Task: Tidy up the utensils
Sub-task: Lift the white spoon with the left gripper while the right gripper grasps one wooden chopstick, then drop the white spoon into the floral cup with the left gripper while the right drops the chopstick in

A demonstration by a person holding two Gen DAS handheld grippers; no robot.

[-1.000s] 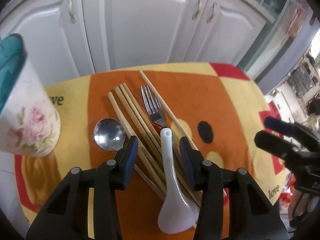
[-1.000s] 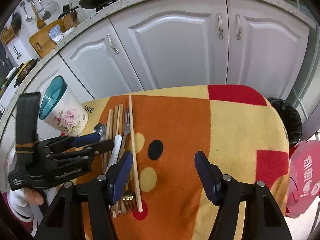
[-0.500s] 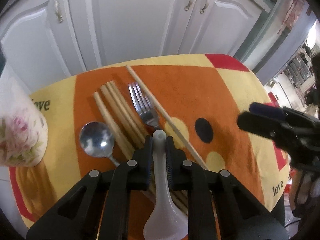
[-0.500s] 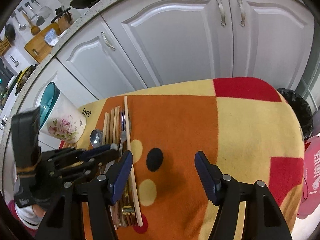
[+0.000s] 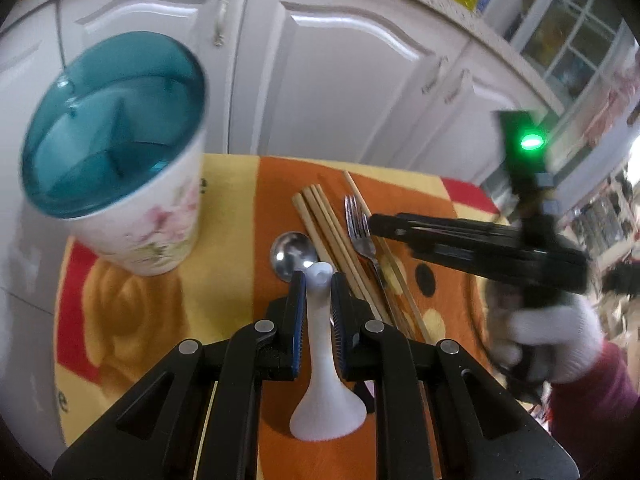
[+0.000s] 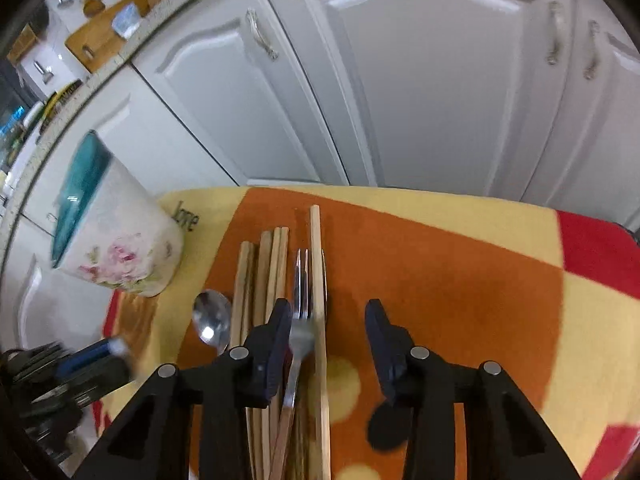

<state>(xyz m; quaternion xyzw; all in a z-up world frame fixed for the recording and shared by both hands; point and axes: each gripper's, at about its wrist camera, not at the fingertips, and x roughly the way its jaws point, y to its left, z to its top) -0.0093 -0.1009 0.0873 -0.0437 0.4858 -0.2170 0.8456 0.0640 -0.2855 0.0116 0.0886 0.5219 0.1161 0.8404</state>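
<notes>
My left gripper [image 5: 318, 284] is shut on the handle of a white ceramic spoon [image 5: 320, 360], held off the cloth with its bowl toward the camera. A floral cup with a teal inside [image 5: 120, 160] stands to its upper left. My right gripper [image 6: 328, 320] hangs low over the utensil pile, its jaws closing. A metal fork [image 6: 302, 320] and a single chopstick [image 6: 317, 260] lie between them, and neither pad presses on them. A metal spoon [image 6: 210, 320] and several bundled chopsticks [image 6: 272, 264] lie just left of that.
An orange, yellow and red cloth [image 6: 440, 280] covers the small table. White cabinet doors [image 6: 420, 100] stand close behind its far edge. A white-gloved hand [image 5: 552, 336] holds the right gripper. The floral cup [image 6: 116, 240] stands at the table's left corner.
My left gripper shut on the white spoon, lifted it off the pile and swung toward the cup. My right gripper moved left and down over the fork and single chopstick, and its jaws narrowed.
</notes>
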